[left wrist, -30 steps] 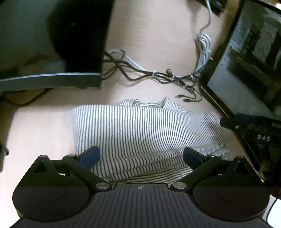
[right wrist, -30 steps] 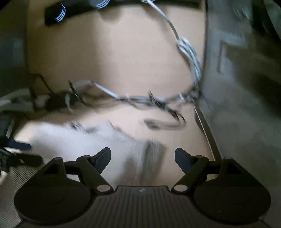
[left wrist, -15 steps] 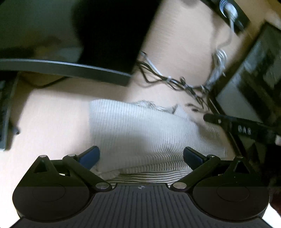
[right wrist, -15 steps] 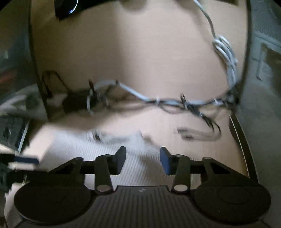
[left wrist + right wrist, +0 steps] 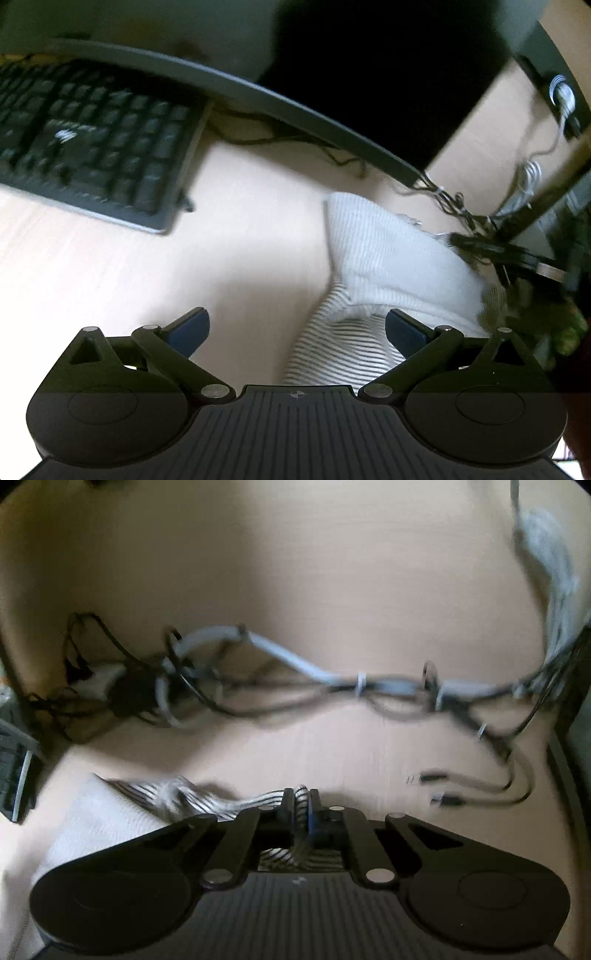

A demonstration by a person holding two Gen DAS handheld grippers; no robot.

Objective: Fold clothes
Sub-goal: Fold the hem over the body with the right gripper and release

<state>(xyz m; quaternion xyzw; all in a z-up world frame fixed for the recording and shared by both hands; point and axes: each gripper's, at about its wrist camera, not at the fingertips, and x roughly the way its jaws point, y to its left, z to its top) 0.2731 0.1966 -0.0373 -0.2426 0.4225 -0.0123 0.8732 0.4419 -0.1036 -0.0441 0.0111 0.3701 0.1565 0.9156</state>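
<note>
On the pale wooden desk (image 5: pixel 110 258), right tongs (image 5: pixel 301 805) pinch the striped garment (image 5: pixel 343 347); left tongs (image 5: pixel 297 326) gape.

The left tool (image 5: pixel 297 328) hangs open above a striped garment (image 5: pixel 373 273) beside a keyboard (image 5: pixel 92 144).

Both wrist views tilted down, close over desk (image 5: pixel 110 266), sharing striped garment (image 5: pixel 388 258) (blurred)
</note>
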